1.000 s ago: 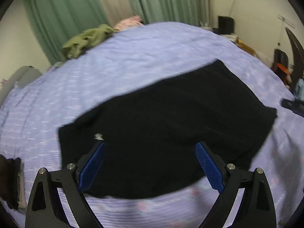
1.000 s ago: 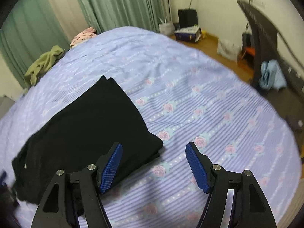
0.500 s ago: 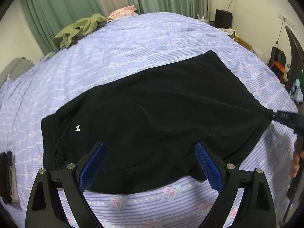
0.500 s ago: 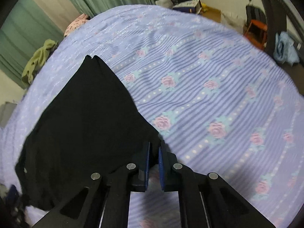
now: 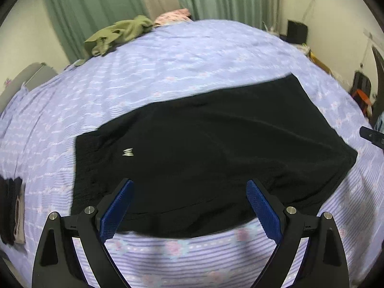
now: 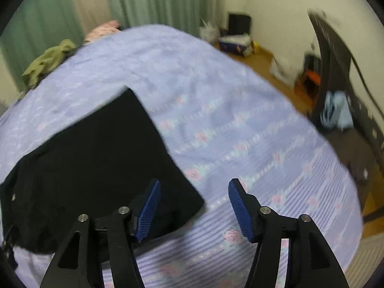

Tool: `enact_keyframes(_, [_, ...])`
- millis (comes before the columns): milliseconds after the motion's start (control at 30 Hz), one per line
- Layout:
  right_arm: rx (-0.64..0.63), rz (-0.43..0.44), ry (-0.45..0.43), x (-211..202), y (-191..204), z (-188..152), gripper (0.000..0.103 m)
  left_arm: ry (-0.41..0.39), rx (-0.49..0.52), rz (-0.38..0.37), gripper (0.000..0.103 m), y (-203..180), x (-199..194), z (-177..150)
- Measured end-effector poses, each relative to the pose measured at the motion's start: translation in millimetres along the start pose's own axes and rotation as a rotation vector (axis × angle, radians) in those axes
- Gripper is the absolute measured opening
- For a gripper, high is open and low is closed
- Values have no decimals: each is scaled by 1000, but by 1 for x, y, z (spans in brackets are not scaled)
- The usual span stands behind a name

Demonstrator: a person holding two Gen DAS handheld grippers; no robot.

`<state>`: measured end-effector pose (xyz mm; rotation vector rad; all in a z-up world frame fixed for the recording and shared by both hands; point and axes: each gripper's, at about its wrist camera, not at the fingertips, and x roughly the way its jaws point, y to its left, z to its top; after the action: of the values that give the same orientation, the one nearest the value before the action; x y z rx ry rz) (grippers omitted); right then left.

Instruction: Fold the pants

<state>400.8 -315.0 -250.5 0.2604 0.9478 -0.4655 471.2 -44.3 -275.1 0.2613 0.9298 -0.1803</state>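
Black pants [image 5: 211,158] lie folded flat on the lilac flowered bedspread [image 5: 168,72], with a small white logo [image 5: 127,152] near their left end. My left gripper [image 5: 189,206] is open and empty, above the pants' near edge. In the right wrist view the pants [image 6: 96,158] fill the left half. My right gripper [image 6: 192,208] is open and empty, just above the pants' near right corner [image 6: 194,199].
An olive garment [image 5: 117,36] and a pink one [image 5: 172,15] lie at the bed's far side by green curtains. A dark folded stack [image 5: 12,208] sits at the left bed edge. Floor clutter, boxes [image 6: 237,40] and a dark chair [image 6: 336,72] stand to the right.
My right gripper was shut on the pants' right corner half a second ago; now it has opened, let go and lifted back. My left gripper stayed open and shifted slightly.
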Motion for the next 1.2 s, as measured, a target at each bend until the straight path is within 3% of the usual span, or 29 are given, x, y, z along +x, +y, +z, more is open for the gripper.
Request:
enact_keyframes(100, [-108,38,-70,-32,34,2,74,-22,-61,32,96,37,-11,-7])
enact_keyframes(300, [-276,154,-84,-49,113,-10,75,14,-220,71,96,125,-3,-34])
enact_keyframes(367, [-319,195,-58,-45,140,-20,75,40,-283,35,96,150,7,-45])
enact_keyframes(567, [-421,241,3,-39,199,-53,75,124,-572,-171,96,216,52,-75])
enact_keyframes(700, [-467,262,11,-43,220,-66,75,150,-762,-353,95,226,76,-92])
enact_keyframes(833, [-479,259,18,-43,230,-71,75,143,-871,-397,95,225,95,-98])
enact_keyframes(867, [-476,254,23,-42,230,-71,75,137,-888,-398,93,224,98,-97])
enact_keyframes(933, [-475,243,28,-42,230,-70,75,109,-899,-435,76,222,102,-88])
enact_keyframes(1000, [-475,240,24,-43,229,-69,75,110,-874,-419,51,219,99,-78])
enact_keyframes(1033, [-473,243,23,-44,228,-67,75,93,-861,-430,46,220,94,-74])
enact_keyframes(1133, [-457,247,20,-46,225,-65,75,2,-889,-483,38,227,74,-74])
enact_keyframes(1200, [-447,250,19,-48,223,-64,75,4,-920,-466,39,226,76,-76])
